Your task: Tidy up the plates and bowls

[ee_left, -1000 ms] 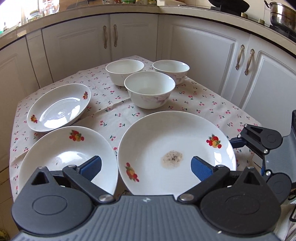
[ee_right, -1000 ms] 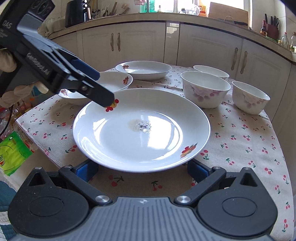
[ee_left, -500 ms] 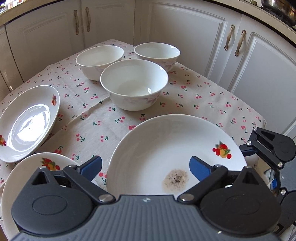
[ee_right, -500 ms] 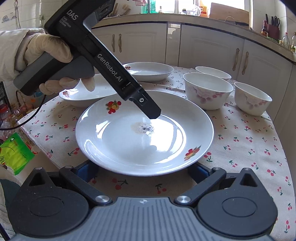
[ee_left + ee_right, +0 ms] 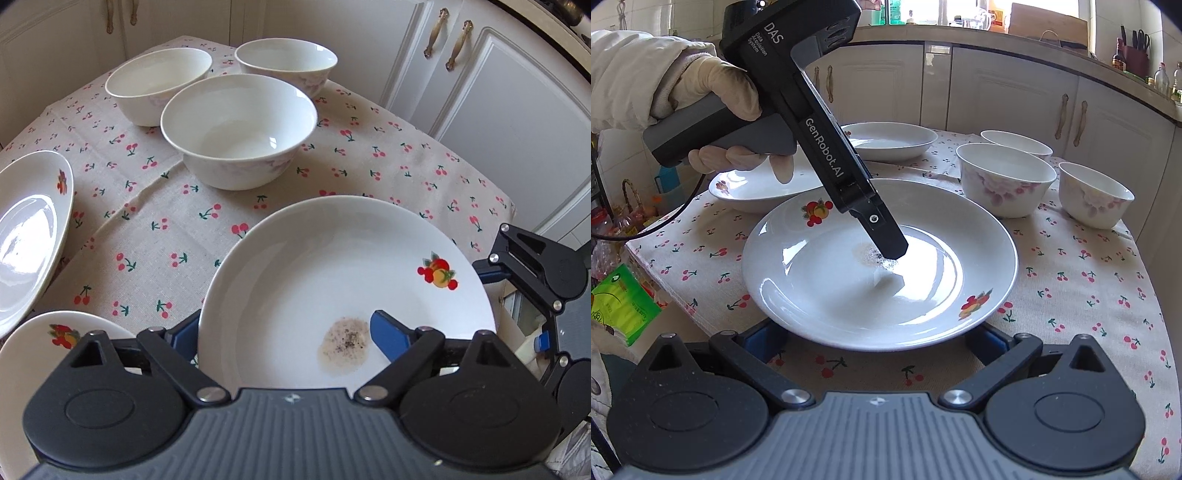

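A large white plate (image 5: 332, 266) with fruit decals and a brown stain lies on the cherry-print tablecloth (image 5: 155, 229). My left gripper (image 5: 284, 321) straddles its near rim. One blue pad is over the plate by the stain and the other is outside the rim. Its jaws are closing and neither pad presses the plate. From the right wrist view, a gloved hand (image 5: 713, 92) holds that gripper, whose finger (image 5: 882, 232) points down into the plate (image 5: 831, 288). My right gripper (image 5: 871, 338) stands open at the plate's opposite edge, fingertips tucked under the rim.
Three white bowls (image 5: 240, 129) (image 5: 159, 81) (image 5: 288, 59) stand beyond the plate. Two more fruit-decal plates (image 5: 29, 236) (image 5: 55, 332) lie at the left. Cream cabinets (image 5: 498, 110) surround the table, and a green packet (image 5: 617, 306) lies off its edge.
My left gripper moved forward and tipped down over the stained plate, and its jaws narrowed around the rim. The right gripper stayed put.
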`<state>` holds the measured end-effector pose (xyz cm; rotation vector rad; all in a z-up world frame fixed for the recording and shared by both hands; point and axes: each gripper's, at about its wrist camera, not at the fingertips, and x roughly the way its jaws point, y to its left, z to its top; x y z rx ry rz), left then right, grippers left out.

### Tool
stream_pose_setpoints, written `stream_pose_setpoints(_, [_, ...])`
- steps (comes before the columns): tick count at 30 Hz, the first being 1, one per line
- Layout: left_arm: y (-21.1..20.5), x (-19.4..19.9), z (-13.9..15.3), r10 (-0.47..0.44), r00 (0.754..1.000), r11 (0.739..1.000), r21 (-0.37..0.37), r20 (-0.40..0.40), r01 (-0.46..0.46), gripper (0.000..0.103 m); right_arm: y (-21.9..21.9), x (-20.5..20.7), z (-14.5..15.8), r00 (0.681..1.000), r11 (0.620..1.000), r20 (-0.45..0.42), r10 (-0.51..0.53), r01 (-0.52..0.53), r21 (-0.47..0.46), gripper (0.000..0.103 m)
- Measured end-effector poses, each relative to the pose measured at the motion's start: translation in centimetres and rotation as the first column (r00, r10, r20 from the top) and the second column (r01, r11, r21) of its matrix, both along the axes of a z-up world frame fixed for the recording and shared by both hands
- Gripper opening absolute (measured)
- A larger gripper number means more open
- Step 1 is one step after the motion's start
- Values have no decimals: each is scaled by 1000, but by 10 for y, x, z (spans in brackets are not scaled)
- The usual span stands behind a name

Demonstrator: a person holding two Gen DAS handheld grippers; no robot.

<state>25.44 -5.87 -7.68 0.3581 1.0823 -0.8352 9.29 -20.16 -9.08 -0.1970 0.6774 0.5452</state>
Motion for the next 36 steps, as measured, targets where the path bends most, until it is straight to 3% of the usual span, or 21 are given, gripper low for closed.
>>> stream_pose_setpoints(21, [-2,2,5,-27,1000,999,-30,2,27,91,-2,1,4,1000,1000,-15,-12,12,-16,103])
stream_pose_setpoints(36, [30,-3,38,60,996,995,-79,65,-55,91,13,9,31,998,998,34,55,-54,-25,103])
